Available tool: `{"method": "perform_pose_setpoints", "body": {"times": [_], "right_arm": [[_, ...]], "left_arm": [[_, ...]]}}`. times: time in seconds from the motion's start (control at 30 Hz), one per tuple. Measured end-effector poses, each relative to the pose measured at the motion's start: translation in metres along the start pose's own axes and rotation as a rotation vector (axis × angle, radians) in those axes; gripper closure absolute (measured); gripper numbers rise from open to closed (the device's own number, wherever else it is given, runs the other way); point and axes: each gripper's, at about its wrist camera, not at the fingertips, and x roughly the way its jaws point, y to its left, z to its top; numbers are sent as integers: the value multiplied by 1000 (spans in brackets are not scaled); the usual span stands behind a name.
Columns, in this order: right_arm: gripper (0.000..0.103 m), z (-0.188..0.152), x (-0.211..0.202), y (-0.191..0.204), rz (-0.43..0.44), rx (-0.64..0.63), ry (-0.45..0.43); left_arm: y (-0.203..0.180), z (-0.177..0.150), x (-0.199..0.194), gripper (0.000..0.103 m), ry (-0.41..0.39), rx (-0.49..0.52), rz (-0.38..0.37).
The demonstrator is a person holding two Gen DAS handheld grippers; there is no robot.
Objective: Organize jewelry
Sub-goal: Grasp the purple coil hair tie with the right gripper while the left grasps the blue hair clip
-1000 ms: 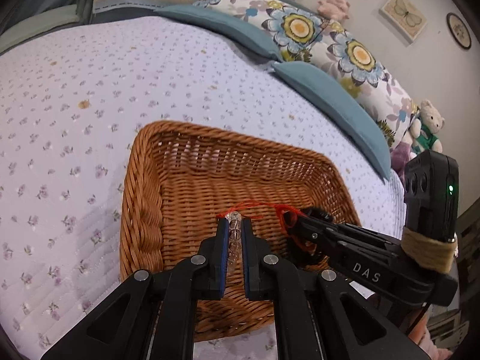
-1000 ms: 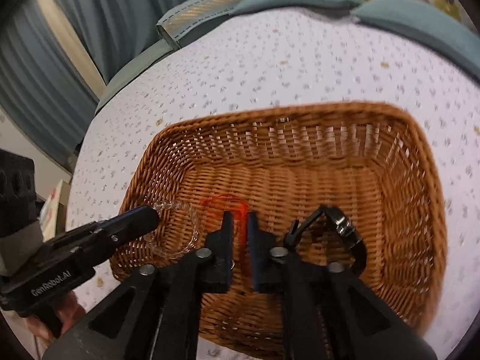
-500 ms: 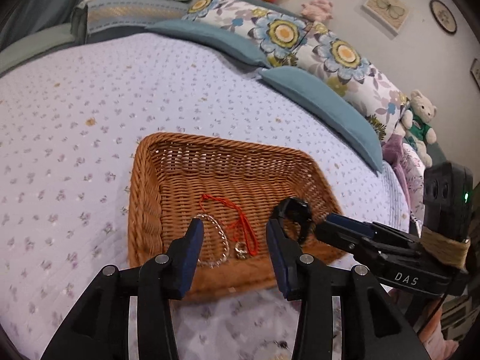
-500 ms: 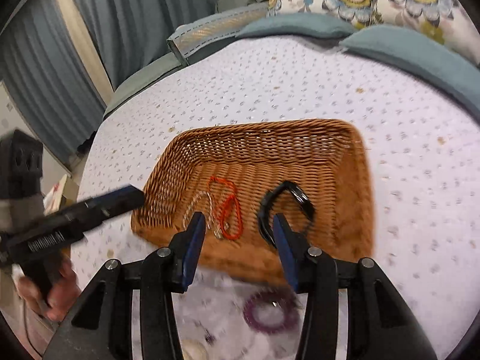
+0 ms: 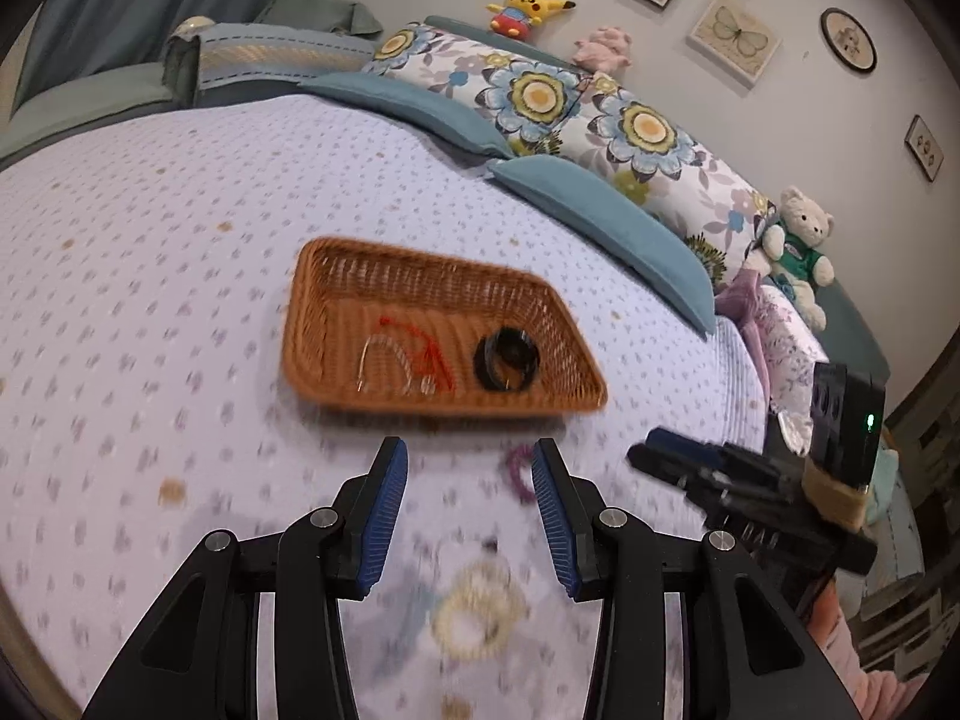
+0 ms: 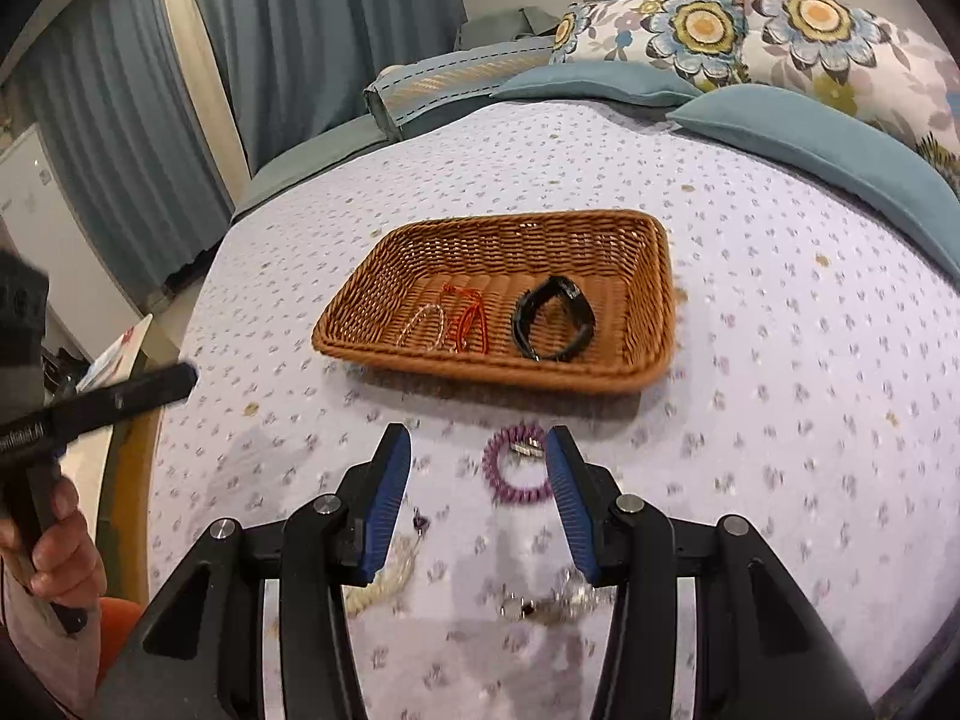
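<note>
Basket (image 6: pixel 651 300) on the bed already holds three pieces. Both tongs, left (image 5: pixel 470 501) and right (image 6: pixel 478 498), part open, empty. Purple bracelet (image 6: pixel 516 474) lies just ahead of right tongs: straddle its rim, pinch gently.

Honestly not much readable here. The left gripper (image 6: pixel 96 402) has white lettering along its arm, but it's blurred to mush. The wall pictures (image 5: pixel 732 39) carry nothing legible either.
</note>
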Motion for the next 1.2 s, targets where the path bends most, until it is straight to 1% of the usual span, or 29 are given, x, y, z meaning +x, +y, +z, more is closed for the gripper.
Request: {"method": "perform_pose_setpoints", "body": {"times": [0.07,0.1,0.17,0.2,0.3,0.37,0.53,0.67,0.9,0.97,1.03,1.1,1.2], "right_arm": [[52,-8,-6,-3,2,3,-21],[52,-15,-11,-7,-21,-1,-52],[52,-22,-13,-15,-62,9,-69],[52,-26,-11,-27,-63,52,-55],[52,-33,-12,-54,-23,177,-24],[52,-37,-19,-65,-30,226,-18],[53,-49,-23,-67,-62,218,17],[53,-49,-14,-67,-67,214,48],[54,-30,23,-49,-38,154,102],[59,-26,38,-45,-22,158,125],[74,-25,56,-43,-2,168,156],[74,-25,72,-42,-3,183,185],[74,-25,91,-44,-15,206,205]], "left_arm": [[3,-16,-7,59,9,-18,15],[6,-23,-10,59,12,-32,20],[13,-36,-13,59,18,-53,31],[16,-43,-14,59,29,-60,43],[22,-58,-7,59,75,-61,97],[26,-67,-1,59,100,-60,126],[31,-84,13,59,142,-64,131],[22,-89,18,59,159,-20,130],[18,-95,25,59,182,22,157],[17,-95,27,59,184,24,162],[17,-96,29,59,184,33,166],[15,-96,31,59,185,50,177],[14,-97,36,59,195,67,190]]}}
